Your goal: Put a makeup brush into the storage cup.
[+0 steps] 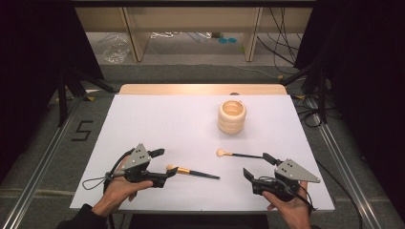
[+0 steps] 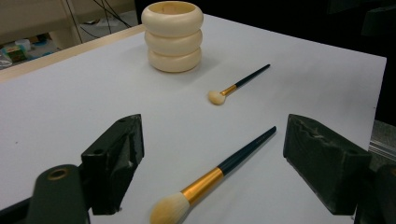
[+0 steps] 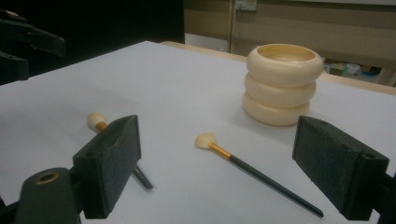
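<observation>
A cream ringed holder (image 1: 232, 116) stands upright on the white table (image 1: 157, 119), right of its middle. Two brushes lie flat near the front. The large one with a gold ferrule (image 1: 191, 171) has its cream head next to my left gripper (image 1: 165, 165), which stands open. In the left gripper view this brush (image 2: 219, 175) lies between the open jaws, untouched. The small dark-handled brush (image 1: 239, 154) points its handle at my right gripper (image 1: 257, 166), also open. In the right gripper view this small brush (image 3: 252, 170) lies between the jaws, with the holder (image 3: 284, 84) behind it.
A pale wooden strip (image 1: 200, 89) borders the table's far edge. Beyond it are a wooden frame (image 1: 133, 33), cables and a clear bag on the floor. Metal rails (image 1: 43, 162) run along both sides. The left half of the white surface is bare.
</observation>
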`<state>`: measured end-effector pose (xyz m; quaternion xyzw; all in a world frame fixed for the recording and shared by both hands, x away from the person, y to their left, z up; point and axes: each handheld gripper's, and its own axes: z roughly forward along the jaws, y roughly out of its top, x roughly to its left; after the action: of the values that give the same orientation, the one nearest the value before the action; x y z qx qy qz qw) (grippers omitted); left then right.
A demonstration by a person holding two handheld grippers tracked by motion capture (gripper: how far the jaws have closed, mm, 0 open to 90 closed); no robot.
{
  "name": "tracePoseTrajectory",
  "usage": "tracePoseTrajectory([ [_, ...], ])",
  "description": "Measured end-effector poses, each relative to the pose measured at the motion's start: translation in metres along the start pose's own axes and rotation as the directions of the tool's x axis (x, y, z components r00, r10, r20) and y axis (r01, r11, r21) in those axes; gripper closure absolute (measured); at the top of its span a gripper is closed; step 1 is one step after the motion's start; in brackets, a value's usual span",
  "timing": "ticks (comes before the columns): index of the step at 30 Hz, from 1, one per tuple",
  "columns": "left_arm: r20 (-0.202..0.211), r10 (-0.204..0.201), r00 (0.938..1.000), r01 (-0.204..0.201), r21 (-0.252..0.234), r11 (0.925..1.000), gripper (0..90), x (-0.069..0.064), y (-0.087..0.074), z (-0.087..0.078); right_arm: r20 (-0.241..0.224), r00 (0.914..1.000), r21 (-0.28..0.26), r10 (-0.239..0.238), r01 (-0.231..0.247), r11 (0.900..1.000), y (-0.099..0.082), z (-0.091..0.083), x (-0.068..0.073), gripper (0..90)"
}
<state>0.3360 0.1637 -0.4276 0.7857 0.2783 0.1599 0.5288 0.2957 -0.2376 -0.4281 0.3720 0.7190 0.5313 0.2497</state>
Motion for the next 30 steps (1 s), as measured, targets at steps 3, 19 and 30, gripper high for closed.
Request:
tracePoseTrajectory([
  [3,0.015,0.022,0.9997,-0.022,0.044,0.9988,20.2,-0.002,0.004,0.009,-0.005,1.0,-0.005,0.003,-0.003,1.0,0.0,0.0,0.0,16.3],
  [19,0.107,0.071,0.9917,-0.089,0.177,0.9802,22.9,-0.009,0.014,0.042,-0.01,0.9999,-0.001,-0.004,0.004,1.0,0.0,0.0,-0.001,16.3],
  [30,0.146,0.112,0.9829,-0.15,0.284,0.9469,27.2,-0.005,0.02,0.061,-0.012,0.9999,-0.001,-0.004,0.004,1.0,0.0,0.0,-0.001,16.4],
])
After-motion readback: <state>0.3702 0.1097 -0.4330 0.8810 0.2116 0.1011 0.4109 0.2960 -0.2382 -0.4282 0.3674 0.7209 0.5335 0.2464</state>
